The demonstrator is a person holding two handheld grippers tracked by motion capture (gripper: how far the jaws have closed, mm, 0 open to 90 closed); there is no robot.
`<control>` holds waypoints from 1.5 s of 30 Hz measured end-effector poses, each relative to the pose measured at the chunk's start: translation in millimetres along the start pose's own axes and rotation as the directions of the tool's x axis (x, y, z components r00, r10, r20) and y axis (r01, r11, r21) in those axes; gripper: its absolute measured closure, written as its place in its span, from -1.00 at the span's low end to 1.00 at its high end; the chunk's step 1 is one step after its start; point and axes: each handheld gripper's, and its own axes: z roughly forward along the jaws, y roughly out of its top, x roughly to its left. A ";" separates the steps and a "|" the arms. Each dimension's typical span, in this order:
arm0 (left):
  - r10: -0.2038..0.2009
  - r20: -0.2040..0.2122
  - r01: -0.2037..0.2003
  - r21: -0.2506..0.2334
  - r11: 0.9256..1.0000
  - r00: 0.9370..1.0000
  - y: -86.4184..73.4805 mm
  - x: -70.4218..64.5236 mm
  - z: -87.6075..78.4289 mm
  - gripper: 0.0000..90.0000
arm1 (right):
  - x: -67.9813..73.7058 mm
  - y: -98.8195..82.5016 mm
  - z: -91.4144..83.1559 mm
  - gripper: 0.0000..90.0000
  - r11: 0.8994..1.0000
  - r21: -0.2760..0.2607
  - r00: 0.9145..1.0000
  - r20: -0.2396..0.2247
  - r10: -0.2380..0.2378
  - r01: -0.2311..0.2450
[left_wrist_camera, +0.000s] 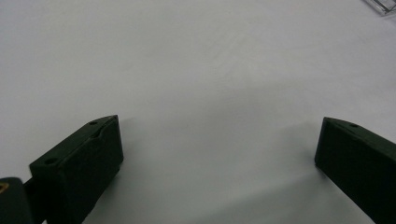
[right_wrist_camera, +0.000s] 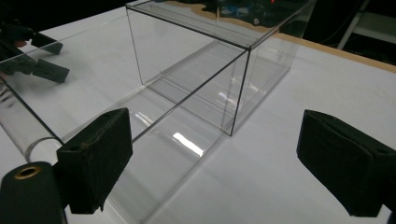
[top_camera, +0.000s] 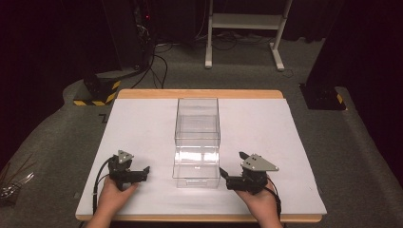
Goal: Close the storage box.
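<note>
A clear acrylic box (top_camera: 197, 142) stands mid-surface, its drawer pulled toward the near edge. My left tongs (top_camera: 145, 171) and right tongs (top_camera: 222, 172) flank it, both wide open and empty. A careless nudge could slide the light box.

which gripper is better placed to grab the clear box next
Probably the right gripper: its open jaws point at the clear box close by. The left gripper, also open, faces bare table and sits farther off.

A white surface (top_camera: 266, 142) with a wooden edge stands on grey carpet (top_camera: 347, 142). Beyond it are a white frame stand (top_camera: 244, 21), black cables (top_camera: 159, 66) and a yellow-and-black striped base (top_camera: 97, 92).
</note>
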 end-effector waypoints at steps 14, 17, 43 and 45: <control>0.002 -0.001 -0.002 0.001 1.000 1.000 0.1 0.2 0.0 -0.97 | 11.9 0.1 -4.2 -0.75 1.000 -0.011 0.999 -0.041 0.006 -0.007; 0.002 0.000 -0.002 0.001 1.000 1.000 0.1 0.2 0.0 -0.97 | 14.4 -0.8 -3.8 -0.75 1.000 -0.010 0.999 -0.047 0.007 -0.008; 0.000 0.000 0.000 0.000 1.000 1.000 0.0 0.0 0.0 -0.97 | 22.3 -15.0 10.8 -0.78 0.998 0.053 0.993 -0.108 0.037 -0.031; 0.000 0.000 0.000 0.000 1.000 1.000 0.0 0.0 0.0 -0.97 | 23.0 -15.4 11.2 -0.80 0.998 0.051 0.994 -0.107 0.036 -0.031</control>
